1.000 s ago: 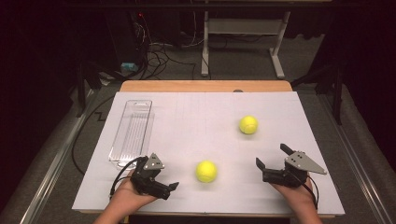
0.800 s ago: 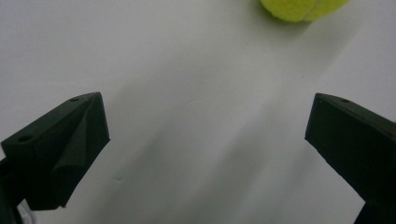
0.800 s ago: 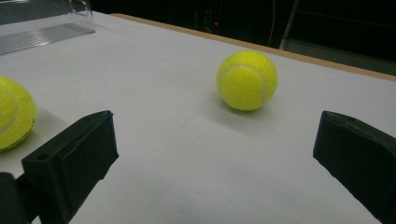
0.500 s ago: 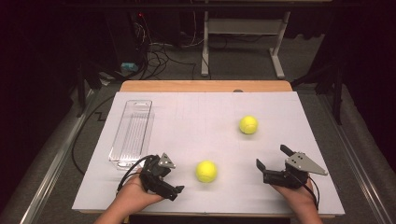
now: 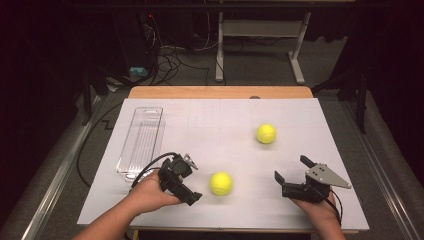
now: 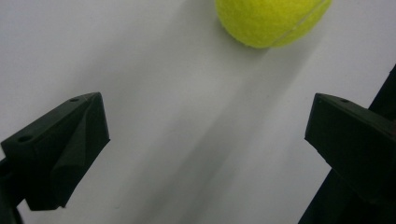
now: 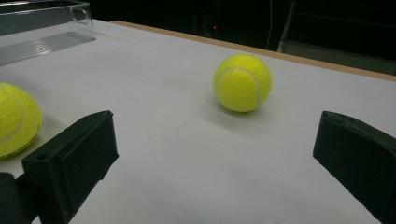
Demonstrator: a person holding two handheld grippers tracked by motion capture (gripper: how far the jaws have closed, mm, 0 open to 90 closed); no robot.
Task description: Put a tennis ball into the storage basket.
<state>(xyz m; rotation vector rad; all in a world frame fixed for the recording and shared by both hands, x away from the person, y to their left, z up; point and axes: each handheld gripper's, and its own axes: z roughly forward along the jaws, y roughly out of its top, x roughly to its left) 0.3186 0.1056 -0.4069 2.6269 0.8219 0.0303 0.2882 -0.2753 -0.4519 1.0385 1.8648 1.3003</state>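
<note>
Two yellow tennis balls lie on the white table. The near ball [image 5: 220, 183] rests just right of my left gripper [image 5: 195, 180], which is open and turned on its side, jaws pointing at the ball without touching it. In the left gripper view that ball [image 6: 271, 21] lies beyond the wide-apart jaws of the gripper [image 6: 205, 126]. The far ball [image 5: 266, 133] sits toward the back right. My right gripper [image 5: 291, 168] is open and empty at the front right. Its own view has the far ball [image 7: 242, 83] ahead and the near ball [image 7: 16, 119] at the left edge.
A clear plastic tray [image 5: 141, 142] lies lengthwise at the table's left side, just behind my left hand; it also appears as the tray [image 7: 42, 23] in the right gripper view. The wooden table edge [image 5: 220, 92] runs along the back, with cables and a stand on the floor beyond.
My left gripper has shifted right toward the near ball and rolled onto its side. The right gripper and both balls have stayed put.
</note>
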